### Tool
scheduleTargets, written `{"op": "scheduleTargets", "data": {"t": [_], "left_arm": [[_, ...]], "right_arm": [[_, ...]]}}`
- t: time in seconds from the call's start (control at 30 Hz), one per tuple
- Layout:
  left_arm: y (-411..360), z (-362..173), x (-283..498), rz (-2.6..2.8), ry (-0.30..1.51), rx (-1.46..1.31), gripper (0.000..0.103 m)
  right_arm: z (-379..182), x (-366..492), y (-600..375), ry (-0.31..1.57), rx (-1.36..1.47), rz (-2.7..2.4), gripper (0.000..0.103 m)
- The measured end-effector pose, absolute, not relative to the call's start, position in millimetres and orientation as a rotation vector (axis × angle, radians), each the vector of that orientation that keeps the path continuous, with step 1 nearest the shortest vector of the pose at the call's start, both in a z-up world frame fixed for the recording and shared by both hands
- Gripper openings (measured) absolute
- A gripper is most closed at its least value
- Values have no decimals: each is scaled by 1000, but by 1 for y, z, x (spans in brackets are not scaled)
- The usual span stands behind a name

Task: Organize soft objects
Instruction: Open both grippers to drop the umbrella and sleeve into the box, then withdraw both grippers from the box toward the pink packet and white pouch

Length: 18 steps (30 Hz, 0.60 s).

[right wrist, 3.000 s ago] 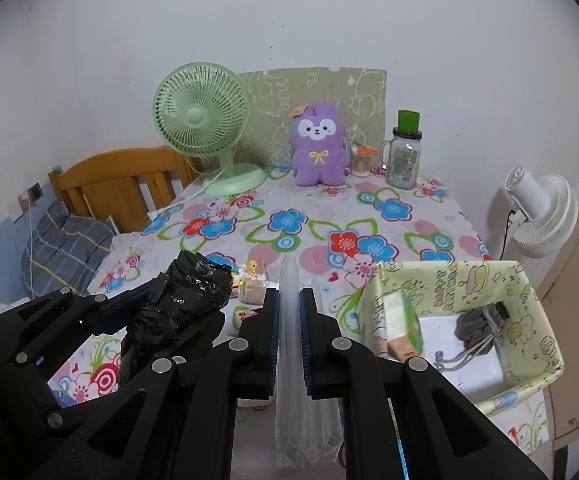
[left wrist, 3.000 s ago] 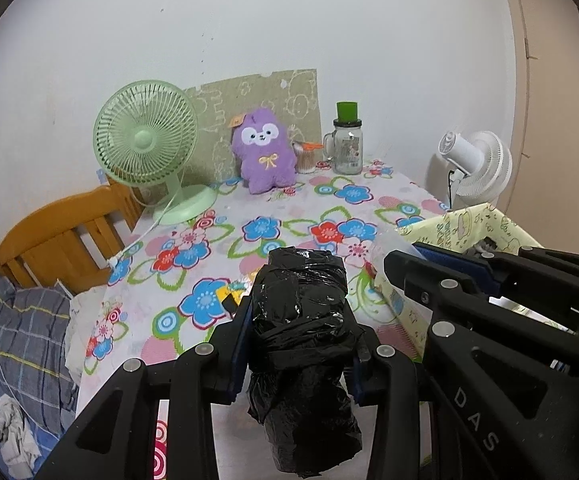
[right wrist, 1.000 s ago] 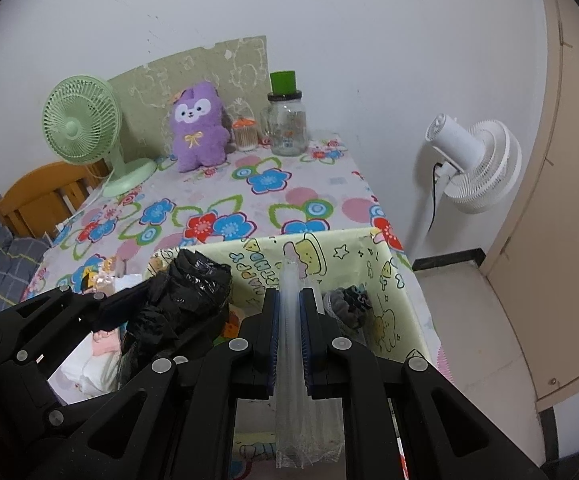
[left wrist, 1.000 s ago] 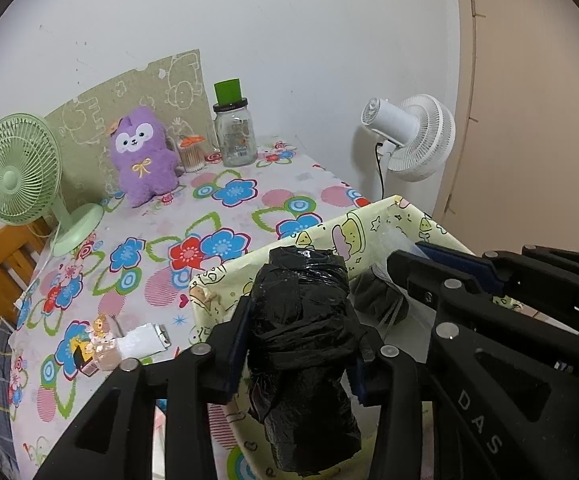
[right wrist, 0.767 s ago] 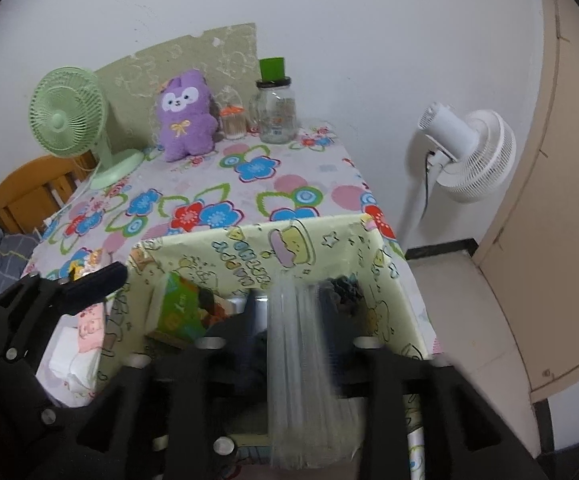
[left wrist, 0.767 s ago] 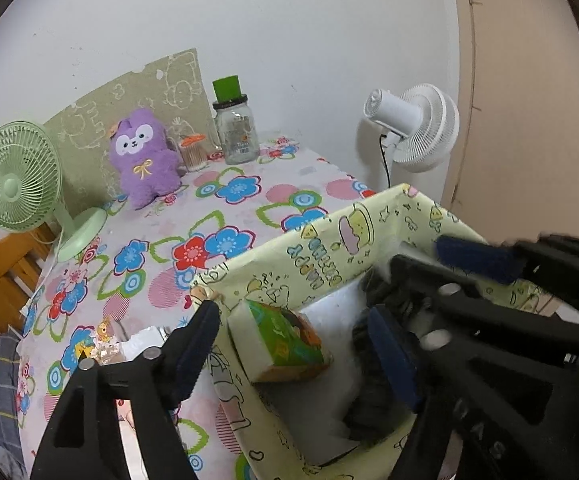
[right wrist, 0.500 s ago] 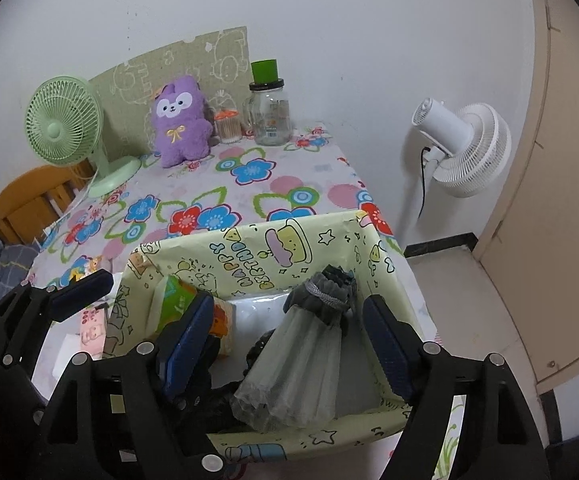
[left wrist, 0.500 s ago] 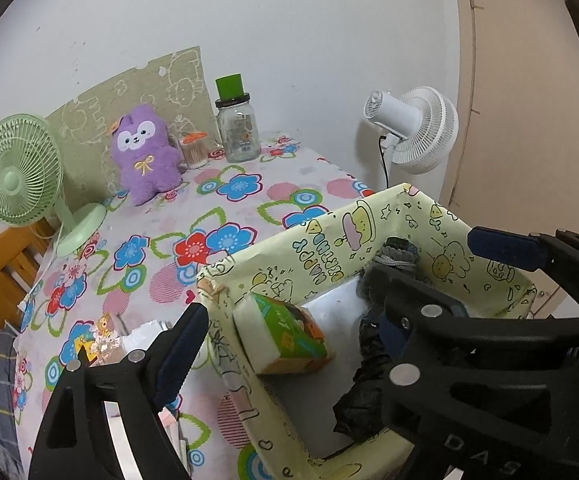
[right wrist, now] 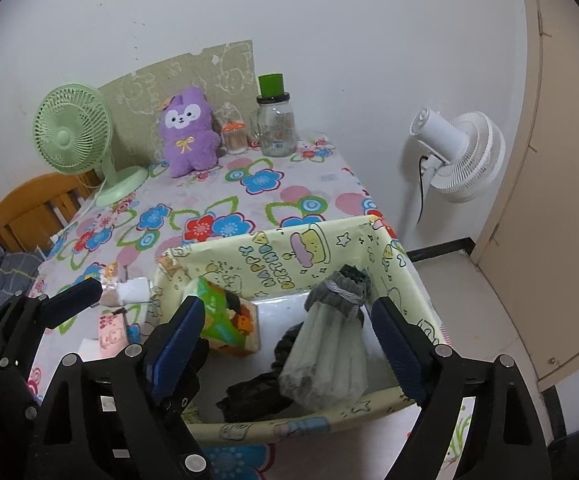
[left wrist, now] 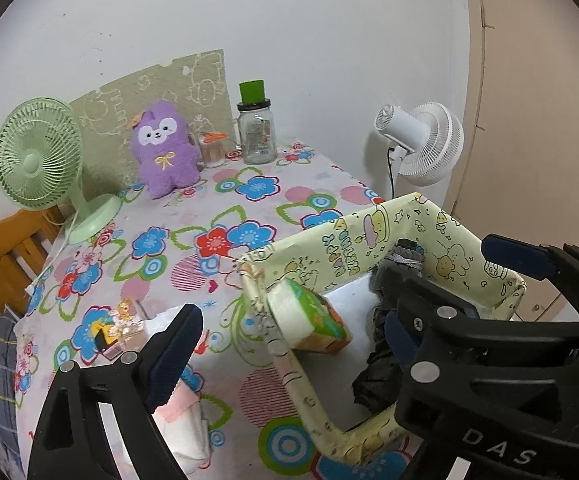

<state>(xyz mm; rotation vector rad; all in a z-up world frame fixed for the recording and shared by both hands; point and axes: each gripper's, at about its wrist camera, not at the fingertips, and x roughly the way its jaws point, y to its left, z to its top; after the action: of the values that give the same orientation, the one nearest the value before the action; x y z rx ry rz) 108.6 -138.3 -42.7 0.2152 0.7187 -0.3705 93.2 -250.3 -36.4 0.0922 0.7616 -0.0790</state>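
Both tongs are opening wide w/ nothing gripped: left tongs [left wrist: 289, 336], right tongs [right wrist: 289, 336]. Black bag roll [right wrist: 257, 394] and clear plastic roll [right wrist: 325, 364] lie inside the yellow box [right wrist: 249, 260] on the worktop [right wrist: 209, 216], beside a tissue pack [right wrist: 229, 324].

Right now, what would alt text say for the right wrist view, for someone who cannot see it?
Two open black tongs, jaws opening, hover over a yellow-green cartoon-print box holding a clear plastic roll, a black bag and a tissue pack. Behind, on a floral tablecloth, stand a purple plush, a green fan and a jar.
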Motion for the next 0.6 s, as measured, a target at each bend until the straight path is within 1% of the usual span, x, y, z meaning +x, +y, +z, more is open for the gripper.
{"op": "scheduleTargets", "data": {"t": [0.6], "left_arm": [[-97,-27,86,-346,668,213,95]], "right_arm": [[-18,70,-205,708,43,-57,88]]}}
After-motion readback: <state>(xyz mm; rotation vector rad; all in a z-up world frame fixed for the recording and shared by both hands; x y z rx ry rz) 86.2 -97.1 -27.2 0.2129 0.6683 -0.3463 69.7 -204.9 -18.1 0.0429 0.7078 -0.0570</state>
